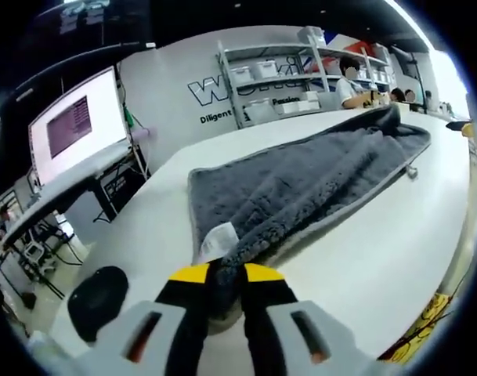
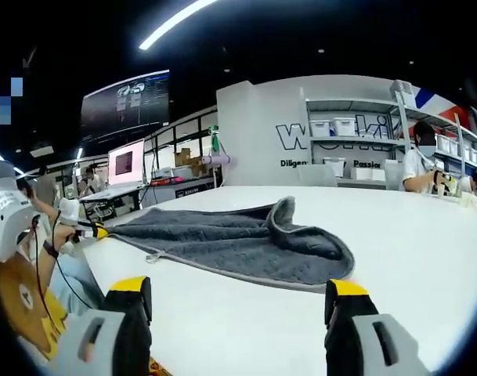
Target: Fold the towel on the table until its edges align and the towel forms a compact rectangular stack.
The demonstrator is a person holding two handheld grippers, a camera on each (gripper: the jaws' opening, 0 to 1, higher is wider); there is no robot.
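towel (image 1: 301,184) flat on white table (image 1: 379,258), gray, partly folded | left tool (image 1: 226,274) pinching near corner beside white label (image 1: 220,239); right tool (image 2: 238,301) spread wide, holding nothing, short of far fold | risk: one-sided pull skews edges; corner may slip

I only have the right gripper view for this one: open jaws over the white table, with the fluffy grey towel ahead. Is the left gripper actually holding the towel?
Observer: Yes. In the left gripper view the left gripper is shut on a corner of the fluffy grey towel.
Operator: Any marker on that corner?
Observer: A white fabric label lies on the towel right beside the pinched edge.
Operator: Anything else near it?
Observer: A round black object sits near the edge of the white table, apart from the towel.
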